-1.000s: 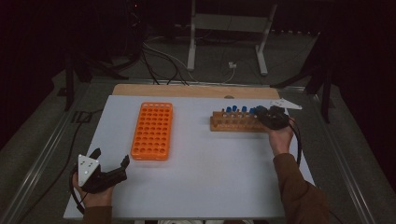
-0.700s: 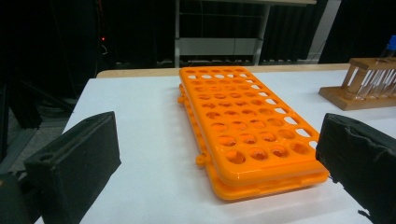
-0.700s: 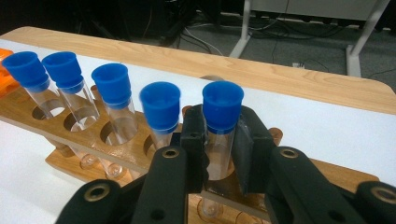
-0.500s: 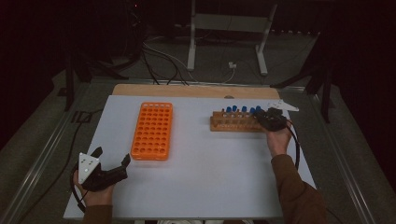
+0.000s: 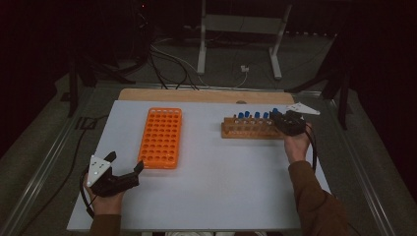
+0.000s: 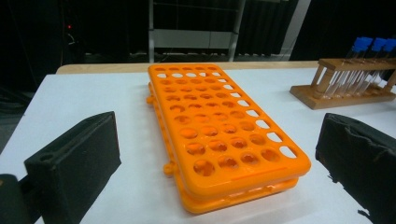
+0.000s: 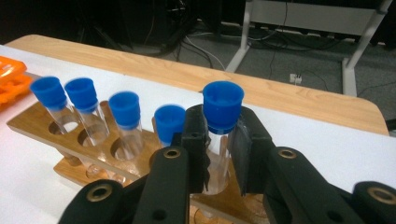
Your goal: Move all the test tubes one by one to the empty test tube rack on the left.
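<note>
A wooden rack (image 5: pixel 248 129) (image 7: pixel 37 123) on the table's right side holds several clear test tubes with blue caps. My right gripper (image 5: pixel 281 123) (image 7: pixel 219 135) is at the rack's right end, shut on the last tube (image 7: pixel 222 105). That tube's cap stands higher than its neighbours, and the jaws hide its foot. An empty orange tube rack (image 5: pixel 161 136) (image 6: pixel 219 126) lies left of centre. My left gripper (image 5: pixel 126 161) (image 6: pixel 217 168) stands open just in front of the orange rack's near end, with nothing between its jaws.
The white table top (image 5: pixel 221 187) has a wooden strip (image 5: pixel 196 95) along its far edge. Beyond the table, cables (image 5: pixel 172 64) and a metal stand (image 5: pixel 236 29) sit on the dark floor. The wooden rack (image 6: pixel 336 95) shows at the right of the left gripper view.
</note>
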